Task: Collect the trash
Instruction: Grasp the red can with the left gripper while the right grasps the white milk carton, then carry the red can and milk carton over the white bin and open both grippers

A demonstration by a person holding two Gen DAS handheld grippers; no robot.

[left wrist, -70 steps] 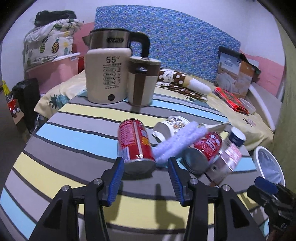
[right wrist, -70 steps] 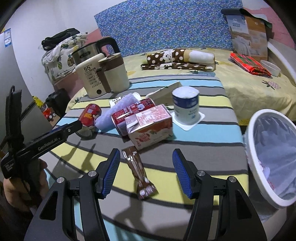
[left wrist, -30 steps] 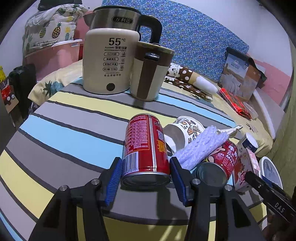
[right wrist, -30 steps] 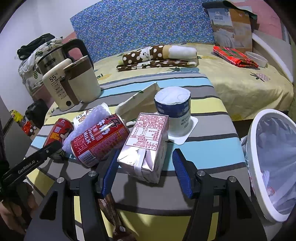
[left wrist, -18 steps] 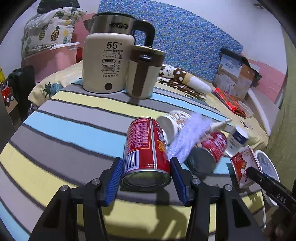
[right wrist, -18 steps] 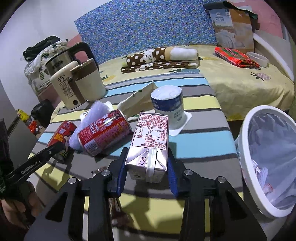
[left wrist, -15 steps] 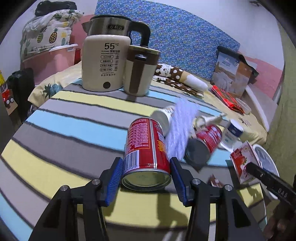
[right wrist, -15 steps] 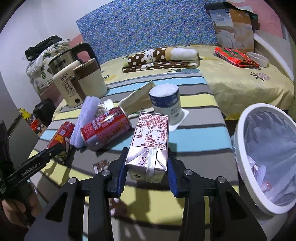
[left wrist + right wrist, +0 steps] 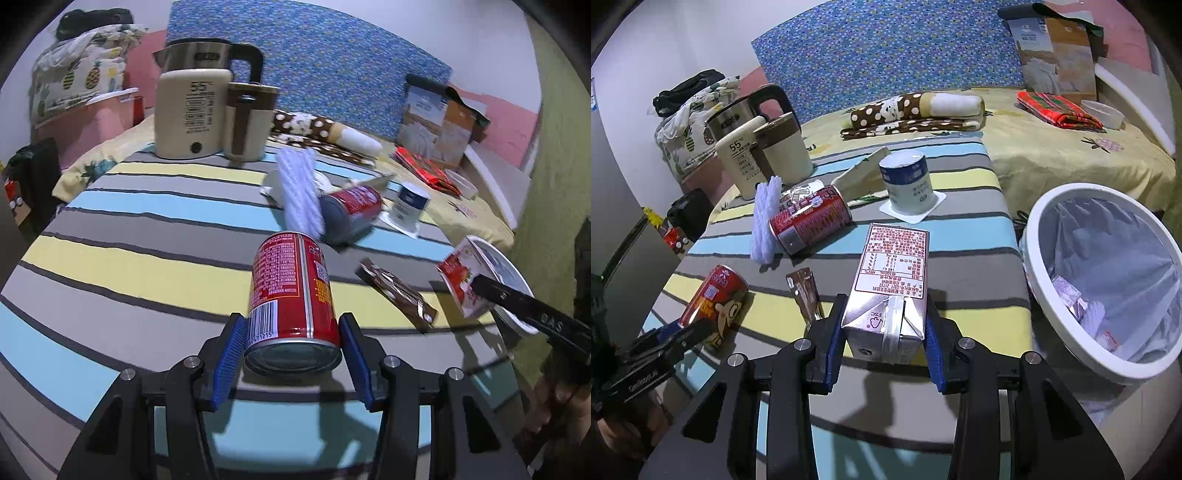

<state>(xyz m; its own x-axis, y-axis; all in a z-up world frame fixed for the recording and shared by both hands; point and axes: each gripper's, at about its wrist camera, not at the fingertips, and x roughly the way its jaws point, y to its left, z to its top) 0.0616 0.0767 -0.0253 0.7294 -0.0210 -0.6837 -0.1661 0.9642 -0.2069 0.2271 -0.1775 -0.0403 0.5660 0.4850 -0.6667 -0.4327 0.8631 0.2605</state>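
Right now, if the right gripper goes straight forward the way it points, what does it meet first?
Probably the blue-and-white cup. The right gripper, shut on the milk carton, points along the striped table at it. Depth is unclear; the carton may be above table level.

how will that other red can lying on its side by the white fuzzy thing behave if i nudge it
The second red can lies on its side on the striped tablecloth, so it will probably roll if pushed across its length. The white fuzzy roll touches one end and may block it on that side. It looks like thin metal, so a hard squeeze may dent it.
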